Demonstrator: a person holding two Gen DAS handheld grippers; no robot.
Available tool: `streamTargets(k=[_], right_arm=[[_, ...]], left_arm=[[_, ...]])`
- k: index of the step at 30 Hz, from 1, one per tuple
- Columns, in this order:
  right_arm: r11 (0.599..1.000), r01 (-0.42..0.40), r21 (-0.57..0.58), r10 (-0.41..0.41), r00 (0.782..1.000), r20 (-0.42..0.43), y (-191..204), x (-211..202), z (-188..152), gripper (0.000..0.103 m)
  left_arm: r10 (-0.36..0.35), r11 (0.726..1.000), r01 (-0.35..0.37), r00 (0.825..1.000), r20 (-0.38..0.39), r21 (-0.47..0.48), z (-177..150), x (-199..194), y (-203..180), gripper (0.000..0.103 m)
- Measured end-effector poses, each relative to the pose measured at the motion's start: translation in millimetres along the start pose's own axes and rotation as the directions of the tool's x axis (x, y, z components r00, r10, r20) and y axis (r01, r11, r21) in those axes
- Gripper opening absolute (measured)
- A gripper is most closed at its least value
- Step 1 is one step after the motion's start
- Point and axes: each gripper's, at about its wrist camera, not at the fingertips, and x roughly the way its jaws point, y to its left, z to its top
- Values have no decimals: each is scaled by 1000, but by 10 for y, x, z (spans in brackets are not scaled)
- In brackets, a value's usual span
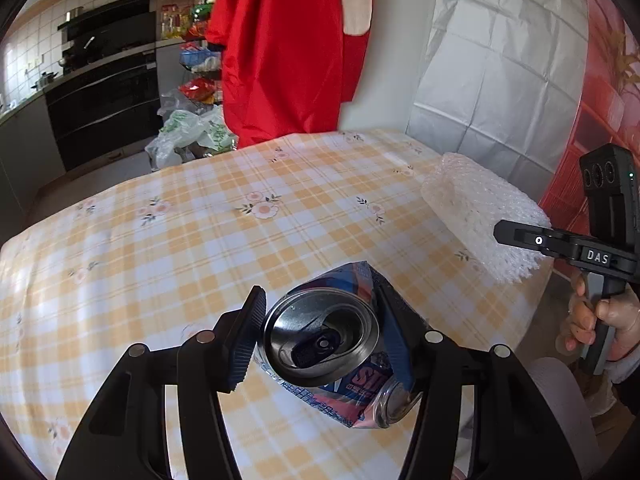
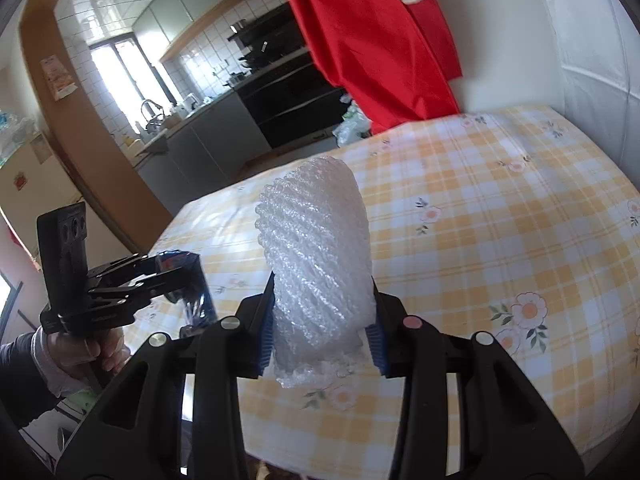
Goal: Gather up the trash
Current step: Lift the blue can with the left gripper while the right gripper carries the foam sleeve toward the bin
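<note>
A crushed blue and pink drink can [image 1: 320,340] hangs above the yellow checked tablecloth [image 1: 200,220], its open top facing the camera. My left gripper [image 1: 320,296] is shut on it, one pad on each side. A white foam net sleeve [image 2: 316,248] stands upright between the blue pads of my right gripper [image 2: 323,284], which is shut on its lower part. In the left wrist view the foam sleeve [image 1: 480,216] and the right gripper [image 1: 520,236] show at the right edge of the table. In the right wrist view the left gripper [image 2: 160,276] holds the can [image 2: 192,284] at the left, off the table's corner.
A red garment [image 1: 280,48] hangs behind the table's far edge. Plastic bags [image 1: 188,136] lie on the floor beyond it, in front of dark kitchen cabinets [image 1: 104,100]. A white sheet [image 1: 500,60] covers the wall at the right. A hand [image 1: 600,320] grips the right handle.
</note>
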Motion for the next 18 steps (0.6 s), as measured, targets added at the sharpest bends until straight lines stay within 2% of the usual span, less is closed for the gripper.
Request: streamTargets(k=[7,18], right_arm=[[999,-22,-41,23,999,24,413,-275,-105,40],[996,-45,-81,49,997,52,961,-719,-344,40]], left_arm=[[63,998,-63,996,67,4,-232,-729,-65,55],[68,997,-65,989,128,-31,-647,-1610,-223,55]])
